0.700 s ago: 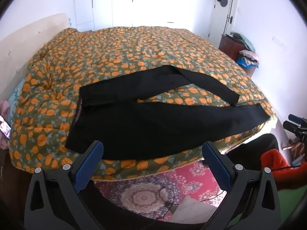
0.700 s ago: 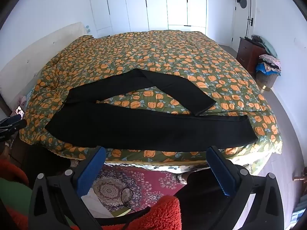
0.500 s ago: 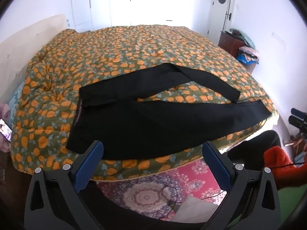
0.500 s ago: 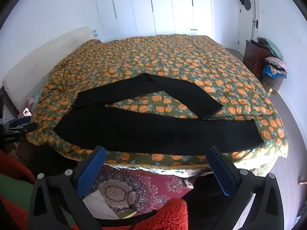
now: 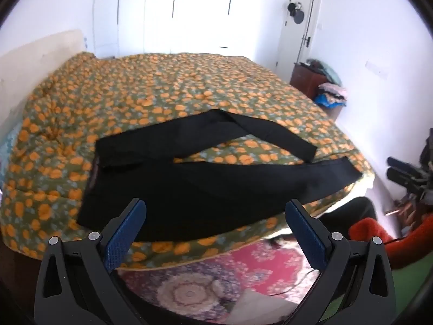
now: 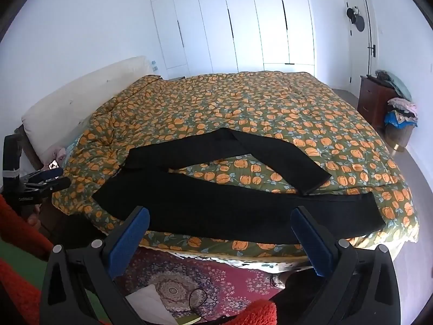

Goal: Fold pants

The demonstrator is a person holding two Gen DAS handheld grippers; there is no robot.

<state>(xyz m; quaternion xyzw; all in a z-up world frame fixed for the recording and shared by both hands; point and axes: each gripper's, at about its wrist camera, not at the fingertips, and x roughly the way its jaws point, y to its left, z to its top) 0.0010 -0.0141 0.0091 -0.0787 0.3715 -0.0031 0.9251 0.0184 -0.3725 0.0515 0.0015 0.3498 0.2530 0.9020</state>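
Black pants [image 5: 205,187] [image 6: 230,203] lie spread on the near part of a bed, waistband at the left. One leg runs along the bed's front edge; the other bends back over itself toward the right. My left gripper [image 5: 216,211] hovers open just in front of the pants, near the waist half, with nothing between its blue pads. Over the near leg's middle my right gripper [image 6: 220,219] is open too, holding nothing. The other gripper shows at the edge of each view.
The bed carries a green quilt with orange flowers [image 5: 176,86] [image 6: 243,103]. A patterned red rug [image 5: 257,265] [image 6: 205,279] lies below the bed's front edge. A dark dresser [image 6: 374,100] with a clothes pile stands at the right wall; a red fleece sleeve [image 5: 379,233] is low right.
Both grippers have risen and moved nearer the bed; the pants now sit lower in both views, reaching down between the fingertips. The pants have not moved.
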